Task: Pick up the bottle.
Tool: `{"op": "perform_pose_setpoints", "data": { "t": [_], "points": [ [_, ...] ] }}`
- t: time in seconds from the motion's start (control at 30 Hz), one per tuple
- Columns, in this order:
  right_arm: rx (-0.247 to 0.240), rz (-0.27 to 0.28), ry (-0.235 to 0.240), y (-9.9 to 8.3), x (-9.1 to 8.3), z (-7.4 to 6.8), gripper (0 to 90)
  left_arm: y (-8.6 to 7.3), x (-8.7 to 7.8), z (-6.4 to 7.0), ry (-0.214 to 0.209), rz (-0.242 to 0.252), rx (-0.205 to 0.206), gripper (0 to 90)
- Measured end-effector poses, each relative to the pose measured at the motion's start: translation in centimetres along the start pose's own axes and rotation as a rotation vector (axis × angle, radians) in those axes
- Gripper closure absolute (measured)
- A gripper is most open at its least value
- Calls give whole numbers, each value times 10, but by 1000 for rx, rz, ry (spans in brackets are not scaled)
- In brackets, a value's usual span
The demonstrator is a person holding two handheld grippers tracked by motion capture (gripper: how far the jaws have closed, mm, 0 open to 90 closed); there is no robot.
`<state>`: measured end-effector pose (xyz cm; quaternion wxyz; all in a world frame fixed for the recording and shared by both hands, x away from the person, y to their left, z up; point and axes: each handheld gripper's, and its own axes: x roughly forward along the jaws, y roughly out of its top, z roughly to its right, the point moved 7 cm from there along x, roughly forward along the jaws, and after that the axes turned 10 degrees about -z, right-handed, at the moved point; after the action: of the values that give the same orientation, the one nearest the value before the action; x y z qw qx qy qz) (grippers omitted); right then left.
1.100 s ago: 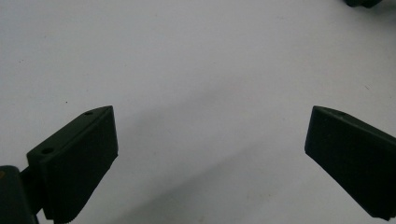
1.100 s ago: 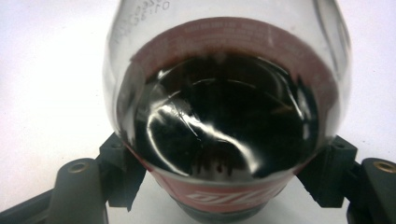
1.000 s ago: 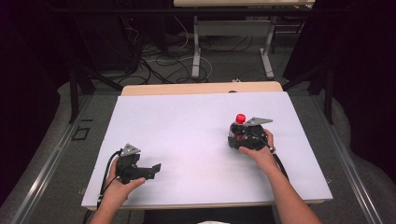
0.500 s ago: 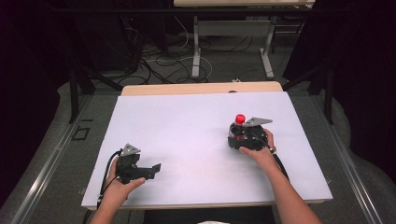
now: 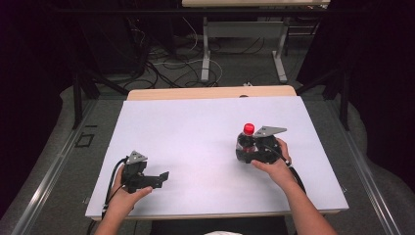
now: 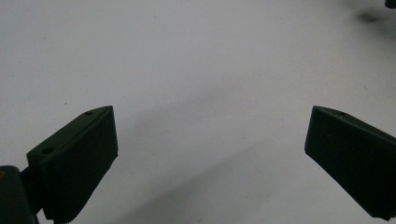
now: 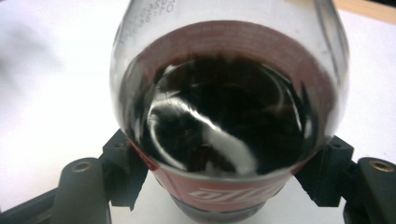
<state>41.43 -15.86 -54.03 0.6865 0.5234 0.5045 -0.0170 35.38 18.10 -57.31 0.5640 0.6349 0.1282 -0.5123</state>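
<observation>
Toward the right of the white table top (image 5: 195,132), a clear plastic bottle of dark cola with a red screw cap and a red label (image 5: 246,141) stands upright, well back from the near edge and about midway between the table's front and rear. The right gripper view looks at it from close up: dark liquid swirls inside the rounded clear shoulder of the bottle (image 7: 229,107), and the red label band with white lettering wraps it lower down.

The black hand-held right gripper (image 5: 252,149) is clamped on this bottle, one jaw pressing each side at the height of the label. A grey three-cornered plate (image 5: 269,130) sits on top of that gripper, just right of the red cap. The person's right hand (image 5: 275,164) grips it from behind, and a black cable trails back along the forearm.

Well apart from the bottle, near the table's front left corner, the black left gripper (image 5: 161,177) rests low over the white surface in the person's left hand (image 5: 126,196). Its jaws stand wide apart with bare table between them, as the left gripper view (image 6: 210,154) shows.

Beyond the table's far edge a strip of pale wood (image 5: 210,92) shows, and tangled cables (image 5: 171,58) lie on the grey floor.
</observation>
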Motion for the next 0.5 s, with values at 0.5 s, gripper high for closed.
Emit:
{"op": "perform_pose_setpoints", "data": {
  "t": [0.5],
  "points": [
    [-167,23,164,-11,-42,-74,283,22,-21,37,-88,75,91,78]
  ]
}}
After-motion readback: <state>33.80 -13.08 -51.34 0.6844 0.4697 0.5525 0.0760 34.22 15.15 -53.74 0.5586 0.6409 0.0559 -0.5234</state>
